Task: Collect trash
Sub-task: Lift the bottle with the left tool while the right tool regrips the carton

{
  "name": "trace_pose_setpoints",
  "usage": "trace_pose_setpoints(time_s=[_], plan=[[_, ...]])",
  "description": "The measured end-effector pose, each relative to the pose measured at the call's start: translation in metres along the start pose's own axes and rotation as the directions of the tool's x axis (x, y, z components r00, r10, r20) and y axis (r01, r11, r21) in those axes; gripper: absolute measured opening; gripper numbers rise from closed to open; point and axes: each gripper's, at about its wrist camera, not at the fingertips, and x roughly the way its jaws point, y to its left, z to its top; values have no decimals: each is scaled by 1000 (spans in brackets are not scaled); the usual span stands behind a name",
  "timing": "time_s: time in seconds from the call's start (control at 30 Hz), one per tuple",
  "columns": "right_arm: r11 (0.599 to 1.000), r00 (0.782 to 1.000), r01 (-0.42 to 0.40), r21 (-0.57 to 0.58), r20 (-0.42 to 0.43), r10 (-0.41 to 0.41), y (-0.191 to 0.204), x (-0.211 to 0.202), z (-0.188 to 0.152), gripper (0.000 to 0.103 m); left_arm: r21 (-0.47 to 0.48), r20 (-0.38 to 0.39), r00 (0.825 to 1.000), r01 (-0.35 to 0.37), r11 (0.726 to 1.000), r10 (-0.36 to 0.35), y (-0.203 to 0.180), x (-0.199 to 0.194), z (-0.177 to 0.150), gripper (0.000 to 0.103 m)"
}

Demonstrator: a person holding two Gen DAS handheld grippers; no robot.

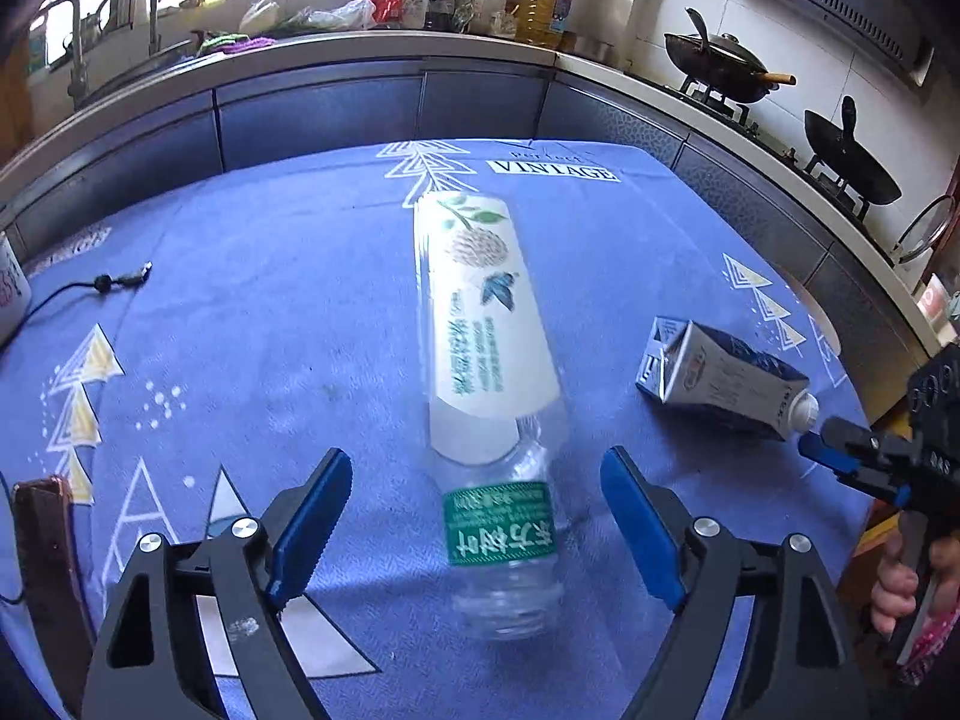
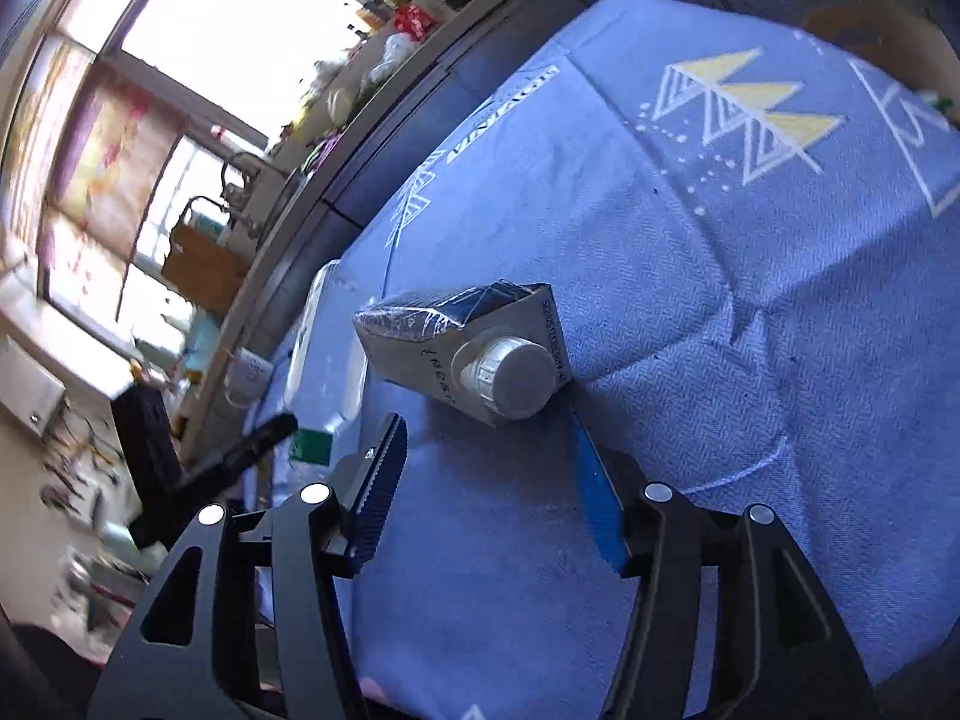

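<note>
Left wrist view: the table, under a blue patterned cloth, fills the frame, with kitchen counters and woks behind it.
Bottle: a clear plastic bottle lies on its side mid-table, empty as far as can be seen. Its long axis runs straight away from the left gripper, open neck end nearest, base toward the far edge.
Carton: a small drink carton lies on its side to the right of the bottle and well apart from it, its white cap pointing at the right gripper.
Left gripper: jaws spread wide, nothing held; the blue pads flank the bottle's green-labelled neck section with a gap on each side.
Right gripper: in its own view the right gripper is also wide open and empty. The carton lies just ahead, cap first, long axis roughly along the fingers. One blue finger reaches close beside the cap; contact cannot be confirmed.
Key relation: each piece of trash lies end-on in front of its own hand, bottle nearer the left, carton nearer the right.
Likely next move: closing across the narrow end of each item; the bottle's round, slick neck may roll or squirt out if pinched off-centre.
Small clutter: a black cable lies on the cloth at far left.
</note>
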Motion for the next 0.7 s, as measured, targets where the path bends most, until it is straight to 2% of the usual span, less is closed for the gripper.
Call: trace_pose_setpoints(time_s=[0.03,0.07,0.1,0.2,0.23,0.33,0.43,0.5,0.57,0.6,0.63,0.67,0.7], plan=[[997,999,43,-65,18,-42,8,-4,-3,57,8,0,1000,-19,1000,19,-2,3,4,85],[984,994,101,-147,51,-95,18,-9,-6,62,14,1,1000,-31,999,31,-3,5,7,85],[967,988,143,-213,81,-128,22,-15,-9,71,24,2,999,-46,999,46,-4,8,9,85],[897,973,226,-380,136,-187,39,-16,-13,78,37,-23,996,-80,996,80,-4,21,15,85],[888,975,221,-403,125,-186,38,-13,-11,78,39,-32,996,-87,995,88,-4,26,18,85],[885,990,138,-444,52,-128,37,-2,-9,78,44,-41,994,-95,994,97,-11,32,23,83],[855,994,97,-510,1,-112,43,14,-9,79,50,-46,993,-110,993,113,-15,36,21,82],[825,992,97,-556,-10,-123,47,25,-11,79,48,-64,991,-116,992,119,-15,41,20,75],[790,987,138,-598,13,-162,51,35,-15,79,44,-84,990,-112,993,115,-14,47,19,69],[775,984,156,-613,24,-178,52,40,-16,79,36,-91,991,-91,995,94,-12,49,18,64],[761,980,176,-624,39,-194,53,44,-18,77,29,-84,993,-84,996,87,-10,50,17,63],[760,977,190,-622,47,-206,51,47,-18,55,26,-79,994,-79,997,81,-8,49,16,62],[770,979,183,-612,41,-199,49,48,-16,43,20,-79,994,-75,997,76,-7,48,16,62]])
